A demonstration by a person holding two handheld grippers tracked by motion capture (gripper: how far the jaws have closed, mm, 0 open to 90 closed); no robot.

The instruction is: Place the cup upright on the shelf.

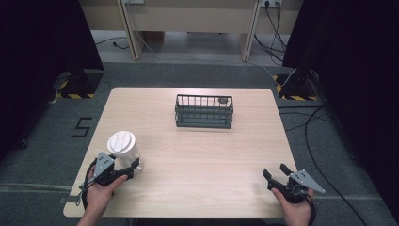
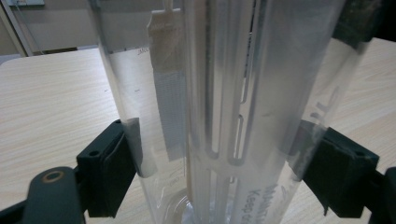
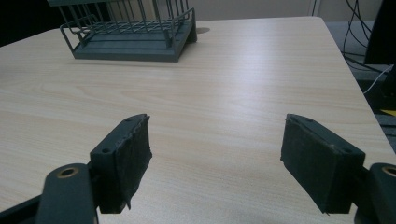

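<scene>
Clear plastic cup (image 1: 124, 150) upright, clamped between left gripper (image 1: 126, 170) pads | wire basket (image 1: 204, 111) far ahead, rightward | right gripper (image 1: 278, 173) wide, empty, near edge.

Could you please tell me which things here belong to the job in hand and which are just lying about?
In the job:
clear cup with a white lid
left tool, its jaws on the cup's sides

Lying about:
wire basket
right tool, open above the table
</scene>
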